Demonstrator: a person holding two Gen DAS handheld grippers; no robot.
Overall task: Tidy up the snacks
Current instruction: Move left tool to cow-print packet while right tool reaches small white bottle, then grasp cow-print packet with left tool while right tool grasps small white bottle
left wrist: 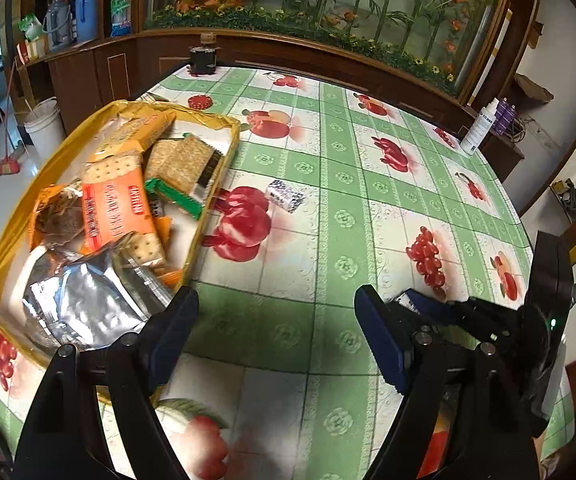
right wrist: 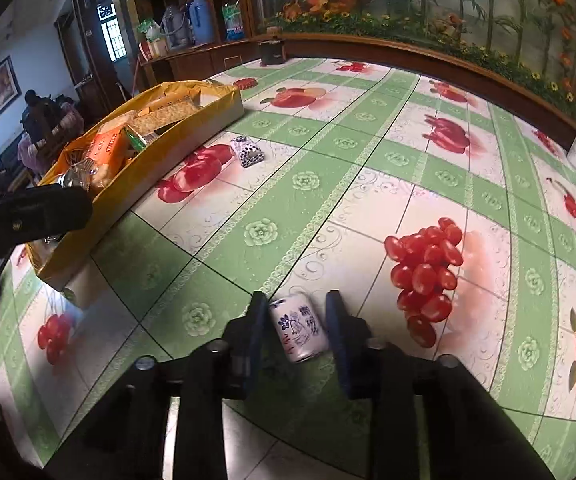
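Blue-and-white wrapped snack [right wrist: 299,328] lies between the narrowed pads of the right gripper [right wrist: 298,330], at six o'clock in its view; pad contact is unclear. A second such snack [right wrist: 247,151] lies at eleven o'clock, beside the yellow box [right wrist: 192,136] of crackers. Left gripper [left wrist: 276,340] hovers wide, empty. Risk: the rounded, slippery packet may squirt from an off-centre pinch.
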